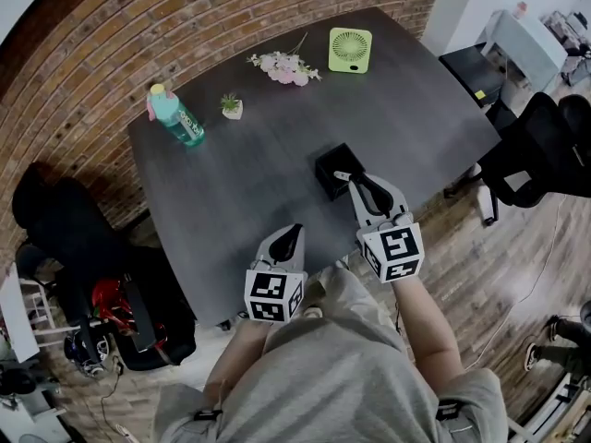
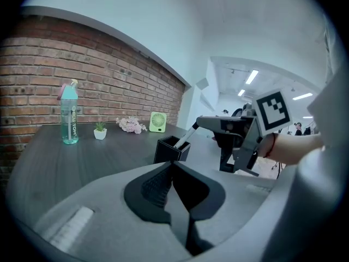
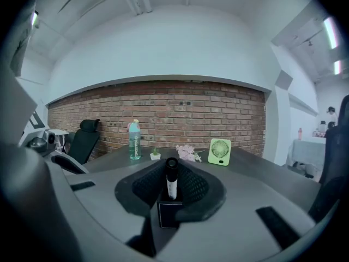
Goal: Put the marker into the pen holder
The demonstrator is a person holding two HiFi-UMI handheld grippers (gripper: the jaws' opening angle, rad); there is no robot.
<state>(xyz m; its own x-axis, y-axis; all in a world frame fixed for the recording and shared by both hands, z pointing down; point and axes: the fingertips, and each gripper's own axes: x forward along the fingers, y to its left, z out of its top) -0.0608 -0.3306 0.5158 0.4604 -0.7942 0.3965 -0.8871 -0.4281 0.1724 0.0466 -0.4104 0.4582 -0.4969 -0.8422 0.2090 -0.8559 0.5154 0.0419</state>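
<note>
**Marker slanted into the mouth of the pen holder**

Head view: the right gripper (image 1: 358, 185) reaches forward from the near edge of the dark table (image 1: 231, 192). This brings the marker (image 1: 343, 175) it clamps up to the black pen holder (image 1: 329, 168), which stands near the table's middle. The left gripper (image 1: 292, 234) hangs at the near edge, apart from the holder and seemingly kept out of the way.

Left gripper view: its jaws are pressed together with nothing between them. From this side the marker slants down from the right gripper's tips, and its lower end appears to sit just inside the holder's open top. That tilt suits feeding it in.

Right gripper view: the jaws pinch the marker's white barrel, with its dark end uppermost. The gripper is held about level, facing the brick wall (image 3: 163, 105).
</note>
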